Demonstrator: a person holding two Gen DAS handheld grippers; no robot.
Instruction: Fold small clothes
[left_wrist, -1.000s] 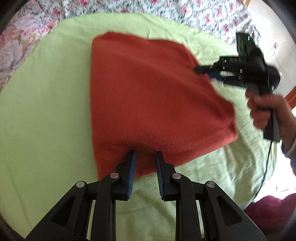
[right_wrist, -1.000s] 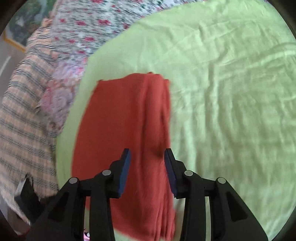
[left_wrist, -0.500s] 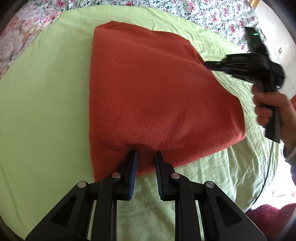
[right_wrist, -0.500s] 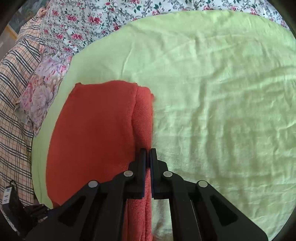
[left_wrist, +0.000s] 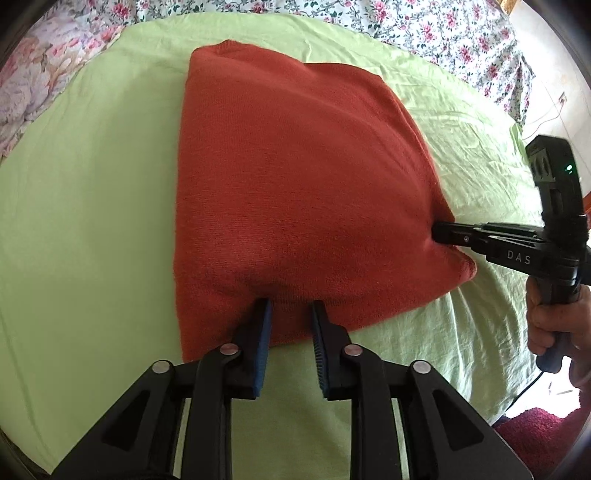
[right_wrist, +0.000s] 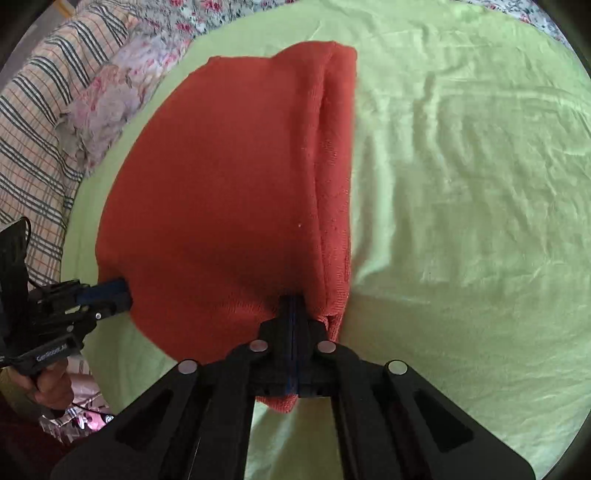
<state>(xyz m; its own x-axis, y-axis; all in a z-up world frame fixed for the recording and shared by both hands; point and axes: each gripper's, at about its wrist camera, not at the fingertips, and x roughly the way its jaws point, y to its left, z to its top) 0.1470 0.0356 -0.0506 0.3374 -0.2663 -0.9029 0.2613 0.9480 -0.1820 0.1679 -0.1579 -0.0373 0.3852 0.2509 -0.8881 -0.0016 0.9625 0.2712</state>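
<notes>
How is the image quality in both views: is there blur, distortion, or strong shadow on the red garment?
Left wrist view: sharp, with fisheye bending and dark corners; the red garment is evenly lit, with soft shade by the open left gripper. Right wrist view: slightly softer, same bending; the right gripper is shut on the garment's edge, and the green sheet looks bright, its creases visible.
</notes>
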